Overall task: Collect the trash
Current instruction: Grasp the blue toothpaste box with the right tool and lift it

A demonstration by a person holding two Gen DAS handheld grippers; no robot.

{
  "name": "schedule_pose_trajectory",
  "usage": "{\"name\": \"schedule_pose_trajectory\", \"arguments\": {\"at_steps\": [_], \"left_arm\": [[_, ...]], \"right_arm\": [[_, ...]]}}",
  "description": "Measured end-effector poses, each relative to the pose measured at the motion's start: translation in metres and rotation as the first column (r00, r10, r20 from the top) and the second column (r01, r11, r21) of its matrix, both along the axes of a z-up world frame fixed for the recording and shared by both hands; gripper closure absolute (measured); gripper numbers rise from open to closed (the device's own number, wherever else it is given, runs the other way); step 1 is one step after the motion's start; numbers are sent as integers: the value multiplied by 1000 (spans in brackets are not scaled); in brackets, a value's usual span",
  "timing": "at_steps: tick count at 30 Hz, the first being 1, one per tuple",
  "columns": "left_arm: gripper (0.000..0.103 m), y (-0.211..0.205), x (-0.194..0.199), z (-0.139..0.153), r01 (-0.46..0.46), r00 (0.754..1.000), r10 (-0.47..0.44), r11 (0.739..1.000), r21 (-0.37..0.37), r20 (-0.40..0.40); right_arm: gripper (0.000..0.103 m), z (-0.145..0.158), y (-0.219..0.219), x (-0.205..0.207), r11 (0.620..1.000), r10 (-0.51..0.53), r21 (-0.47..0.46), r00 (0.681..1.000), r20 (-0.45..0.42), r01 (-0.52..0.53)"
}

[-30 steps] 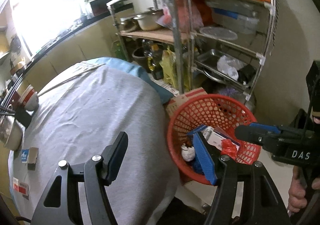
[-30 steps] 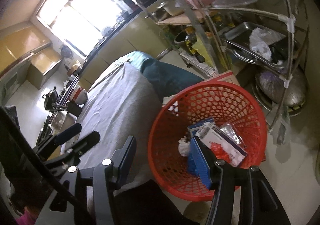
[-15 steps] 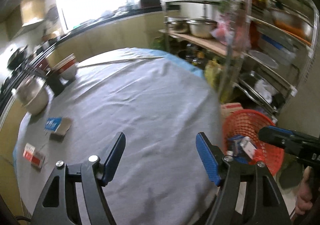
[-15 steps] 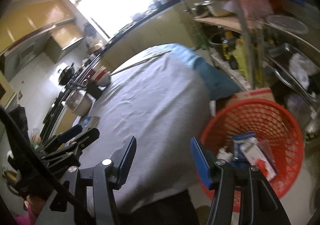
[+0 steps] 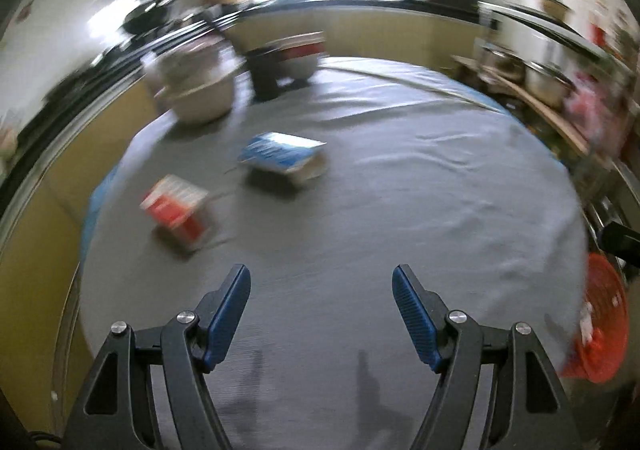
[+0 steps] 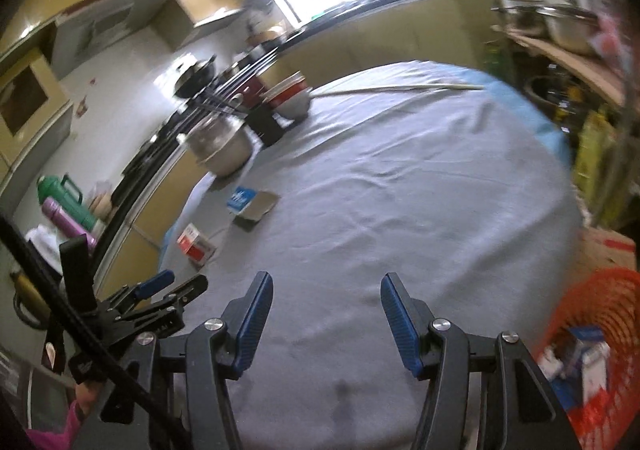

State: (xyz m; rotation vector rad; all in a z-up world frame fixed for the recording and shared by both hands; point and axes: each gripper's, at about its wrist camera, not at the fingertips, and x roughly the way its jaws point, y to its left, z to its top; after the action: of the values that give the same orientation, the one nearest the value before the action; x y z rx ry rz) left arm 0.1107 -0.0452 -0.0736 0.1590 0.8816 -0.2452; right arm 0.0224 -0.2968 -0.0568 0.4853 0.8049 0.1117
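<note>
Round table under a wrinkled grey cloth (image 5: 400,185), with a light blue under-cloth showing at the rim.

Left gripper (image 5: 321,314), black frame with blue ribbed pads: jaws released, having just widened a little; nothing between them, only bare cloth below. It also shows at the lower left of the right wrist view (image 6: 160,292).

Right gripper (image 6: 327,320), same make: jaws parted, empty, above the near part of the cloth.

Trash on the table, two pieces:
- small blue and white cardboard box (image 5: 280,157), lying flat towards the far left of the table, blurred in the left wrist view; sharper in the right wrist view (image 6: 250,203).
- small red and white cardboard box (image 5: 176,207), nearer the left edge, close to the blue one but apart from it; lettering unreadable.

Trash already collected: red plastic mesh basket (image 6: 592,334) below the table's right edge, holding a blue and white carton (image 6: 588,362) and other scraps too blurred to name.

Other items at the table's far left edge: a metal pot (image 6: 222,145), a black holder (image 6: 266,123), and a red and white bowl (image 6: 292,95), close together.

A pink sleeve (image 6: 56,430) sits at the lower left corner.
</note>
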Motion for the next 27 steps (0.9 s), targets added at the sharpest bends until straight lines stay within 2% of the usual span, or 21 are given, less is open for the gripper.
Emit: {"name": "schedule_pose_trajectory", "arguments": {"at_steps": [5,10,19,24,27], "left_arm": [[29,62,23,-16,-155,987,156,988,11,-28],[29,99,41,-26,-246,968,246,969,14,-50],[29,126,68,-37,-298,951,297,955,9,-88],[29,139,75,-31,-328,942,325,945,-13,-87],[29,146,78,-27,-341,938,339,940,-16,-75]], "right_arm": [[43,-5,38,55,993,114,-18,993,-15,-114],[43,-13,77,117,977,214,-19,976,-34,-214],[43,-34,132,227,944,326,-29,942,-79,-329],[42,-45,145,282,951,303,-40,950,-81,-307],[38,-57,148,306,948,317,-1,942,-110,-319]]}}
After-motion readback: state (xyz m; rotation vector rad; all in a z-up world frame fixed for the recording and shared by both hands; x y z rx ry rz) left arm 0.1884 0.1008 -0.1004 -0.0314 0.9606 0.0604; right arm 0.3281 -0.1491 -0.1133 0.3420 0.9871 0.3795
